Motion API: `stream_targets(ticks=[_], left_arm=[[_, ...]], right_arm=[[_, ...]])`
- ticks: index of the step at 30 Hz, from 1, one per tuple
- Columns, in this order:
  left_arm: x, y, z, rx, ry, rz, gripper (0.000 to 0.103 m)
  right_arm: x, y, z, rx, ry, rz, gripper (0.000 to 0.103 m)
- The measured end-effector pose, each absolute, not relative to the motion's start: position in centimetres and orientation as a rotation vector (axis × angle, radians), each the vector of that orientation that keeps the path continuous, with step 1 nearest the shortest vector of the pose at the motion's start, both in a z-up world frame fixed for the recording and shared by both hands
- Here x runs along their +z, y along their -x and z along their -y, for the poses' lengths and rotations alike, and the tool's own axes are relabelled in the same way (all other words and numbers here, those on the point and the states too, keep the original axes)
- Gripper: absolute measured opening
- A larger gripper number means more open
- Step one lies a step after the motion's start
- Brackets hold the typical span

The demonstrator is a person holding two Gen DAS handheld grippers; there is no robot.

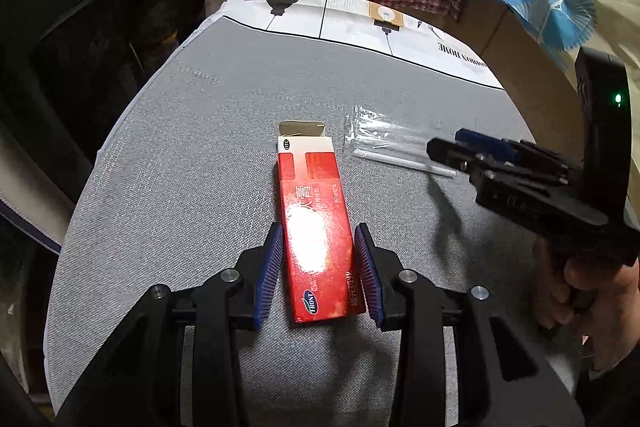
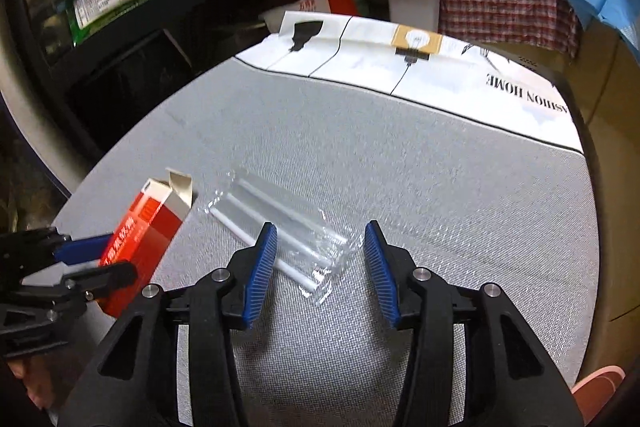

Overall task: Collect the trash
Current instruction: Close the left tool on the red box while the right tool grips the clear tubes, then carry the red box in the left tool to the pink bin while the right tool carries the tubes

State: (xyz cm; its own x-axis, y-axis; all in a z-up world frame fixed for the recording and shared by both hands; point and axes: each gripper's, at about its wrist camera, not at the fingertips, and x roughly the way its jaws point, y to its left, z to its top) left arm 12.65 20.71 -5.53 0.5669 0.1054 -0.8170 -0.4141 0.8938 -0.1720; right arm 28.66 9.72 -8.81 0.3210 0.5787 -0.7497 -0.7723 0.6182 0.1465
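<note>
On grey tablecloth (image 1: 180,155): left gripper (image 1: 319,267) clamped on red medicine carton (image 1: 316,223); at 2 o'clock, right gripper (image 2: 320,267) spread astride clear straw packet (image 2: 280,227).

A grey woven cloth (image 1: 208,163) covers the table, its far edge white with black lamp drawings and lettering. On it lie a red box (image 1: 316,227), flap open at the far end, and just beside it a clear wrapper (image 2: 280,227) holding white sticks.
</note>
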Motion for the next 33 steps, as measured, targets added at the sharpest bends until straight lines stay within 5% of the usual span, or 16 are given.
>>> stream_targets(ticks=[3, 14, 33], left_arm=[[-5.5, -12.8, -20.7, 0.316, 0.367, -0.923, 0.037], [-5.6, -12.6, -21.1, 0.322, 0.383, -0.924, 0.037], [-3.0, -10.6, -19.9, 0.295, 0.363, -0.857, 0.036]], right_arm=[[-8.9, -28.3, -9.8, 0.909, 0.287, -0.860, 0.044], [-8.7, -26.7, -9.2, 0.909, 0.333, -0.836, 0.003], [-3.1, -22.3, -4.2, 0.821, 0.209, -0.749, 0.001]])
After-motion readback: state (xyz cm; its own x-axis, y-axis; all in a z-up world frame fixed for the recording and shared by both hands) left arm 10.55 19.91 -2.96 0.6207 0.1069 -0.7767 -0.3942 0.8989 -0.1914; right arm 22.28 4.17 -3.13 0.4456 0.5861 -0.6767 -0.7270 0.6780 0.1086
